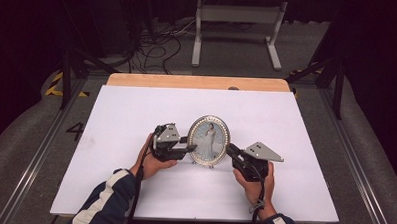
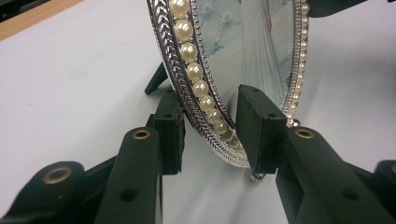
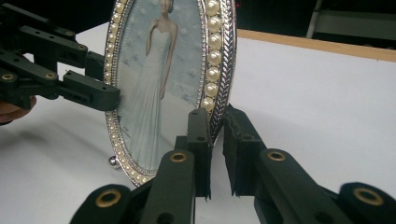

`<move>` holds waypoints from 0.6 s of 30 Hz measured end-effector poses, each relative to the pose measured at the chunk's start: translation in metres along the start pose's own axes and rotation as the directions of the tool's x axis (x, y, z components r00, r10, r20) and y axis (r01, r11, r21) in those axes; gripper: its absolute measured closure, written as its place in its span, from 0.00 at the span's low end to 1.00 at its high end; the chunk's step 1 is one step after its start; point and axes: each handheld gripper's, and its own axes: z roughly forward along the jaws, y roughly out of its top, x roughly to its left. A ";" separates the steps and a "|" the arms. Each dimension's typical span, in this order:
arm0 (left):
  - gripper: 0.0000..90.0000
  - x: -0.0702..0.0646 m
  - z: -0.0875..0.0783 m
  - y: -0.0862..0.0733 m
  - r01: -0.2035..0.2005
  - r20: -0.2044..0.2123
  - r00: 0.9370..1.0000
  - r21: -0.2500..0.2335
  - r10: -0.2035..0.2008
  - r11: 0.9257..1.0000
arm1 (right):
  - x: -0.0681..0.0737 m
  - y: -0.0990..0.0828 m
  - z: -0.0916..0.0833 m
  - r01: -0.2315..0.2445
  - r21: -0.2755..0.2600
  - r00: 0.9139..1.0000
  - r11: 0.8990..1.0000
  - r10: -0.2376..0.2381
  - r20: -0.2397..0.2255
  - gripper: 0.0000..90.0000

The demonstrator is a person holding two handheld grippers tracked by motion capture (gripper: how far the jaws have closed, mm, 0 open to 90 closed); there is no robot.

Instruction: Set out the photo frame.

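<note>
The frame (image 1: pixel 209 140) stands upright between the grippers, the left gripper (image 2: pixel 210 126) spread loosely astride its rim and the right gripper (image 3: pixel 215 135) nipping the opposite rim, so one uneven tug could tip it.

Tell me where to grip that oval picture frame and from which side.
Grip the picture frame by its thin pearl-lined rim at the lower sides, one pad in front, one behind. It stands upright on the table, so come in level from each side, as the left gripper and right gripper do.
</note>
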 end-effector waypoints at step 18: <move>0.69 -0.003 -0.012 -0.005 0.017 -0.019 1.000 -0.053 -0.018 0.998 | 0.000 0.005 -0.001 0.022 0.005 0.999 1.000 -0.022 -0.031 0.92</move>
